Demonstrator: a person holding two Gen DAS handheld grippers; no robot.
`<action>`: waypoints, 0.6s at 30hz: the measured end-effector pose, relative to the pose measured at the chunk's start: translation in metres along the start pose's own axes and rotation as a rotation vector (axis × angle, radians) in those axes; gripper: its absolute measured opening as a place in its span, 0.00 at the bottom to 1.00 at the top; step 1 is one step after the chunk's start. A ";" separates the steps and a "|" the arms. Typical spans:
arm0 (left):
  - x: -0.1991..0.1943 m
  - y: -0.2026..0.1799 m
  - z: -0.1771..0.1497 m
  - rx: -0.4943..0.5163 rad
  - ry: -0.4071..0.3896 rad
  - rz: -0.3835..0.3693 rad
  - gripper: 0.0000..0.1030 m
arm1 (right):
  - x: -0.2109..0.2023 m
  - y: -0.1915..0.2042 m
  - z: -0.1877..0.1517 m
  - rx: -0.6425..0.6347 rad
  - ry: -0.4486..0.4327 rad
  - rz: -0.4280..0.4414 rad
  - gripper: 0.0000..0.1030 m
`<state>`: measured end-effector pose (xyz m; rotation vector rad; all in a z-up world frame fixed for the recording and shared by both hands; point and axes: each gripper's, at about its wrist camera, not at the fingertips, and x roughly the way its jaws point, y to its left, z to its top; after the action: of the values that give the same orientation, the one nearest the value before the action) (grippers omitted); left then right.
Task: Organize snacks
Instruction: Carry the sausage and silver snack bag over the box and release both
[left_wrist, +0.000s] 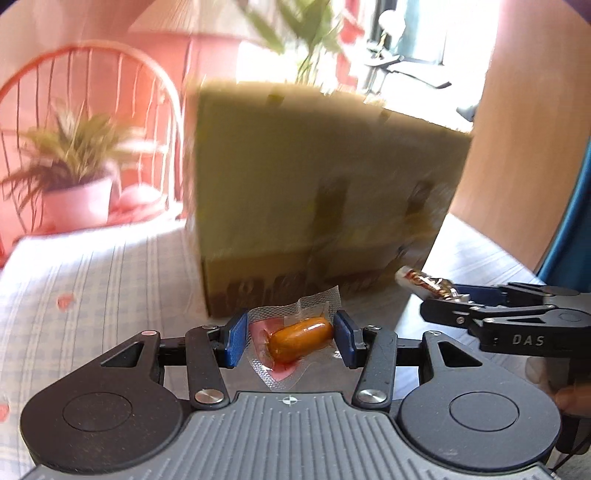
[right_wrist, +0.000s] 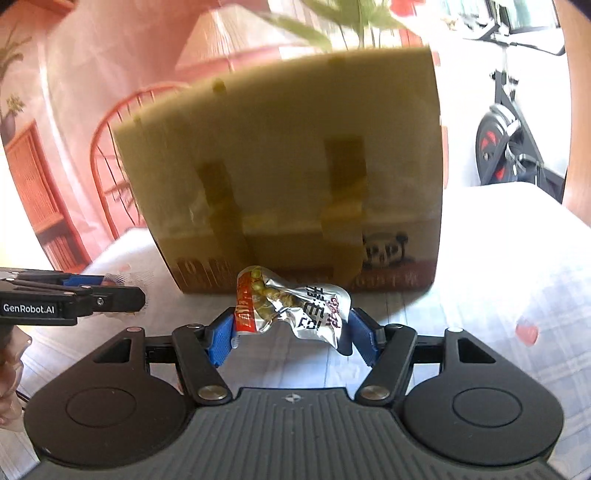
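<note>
Both grippers have a snack in their grip. The left gripper (left_wrist: 290, 338) has its blue-padded jaws pinching a small clear-plastic packet with an orange-brown sausage-shaped snack (left_wrist: 295, 338) inside, held up off the desk. The right gripper (right_wrist: 291, 330) has its jaws pinching a crinkled silver foil snack pouch with a red strip and printed lettering (right_wrist: 291, 304), also lifted clear of the cloth. Both sit just in front of a tall tan cardboard box with brown tape strips and a panda print along the bottom (right_wrist: 288, 177), which stands on the desk covered by a pale checked tablecloth (left_wrist: 92, 280). Near the far left corner of the desk is a potted green plant in a white pot (left_wrist: 74, 177), with a red spindle-back chair (left_wrist: 92, 74) behind it.
</note>
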<state>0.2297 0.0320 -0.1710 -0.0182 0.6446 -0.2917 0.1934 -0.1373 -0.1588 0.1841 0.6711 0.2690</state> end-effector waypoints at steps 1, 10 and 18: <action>-0.005 -0.004 0.005 0.007 -0.017 -0.005 0.50 | -0.004 0.001 0.004 -0.001 -0.016 0.005 0.65; -0.031 -0.023 0.060 0.073 -0.160 -0.077 0.50 | -0.039 0.009 0.050 -0.041 -0.177 0.024 0.65; -0.032 -0.039 0.116 0.107 -0.256 -0.099 0.50 | -0.055 0.000 0.107 -0.065 -0.289 0.016 0.65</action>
<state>0.2640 -0.0053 -0.0546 0.0148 0.3740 -0.4112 0.2202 -0.1631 -0.0441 0.1626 0.3746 0.2731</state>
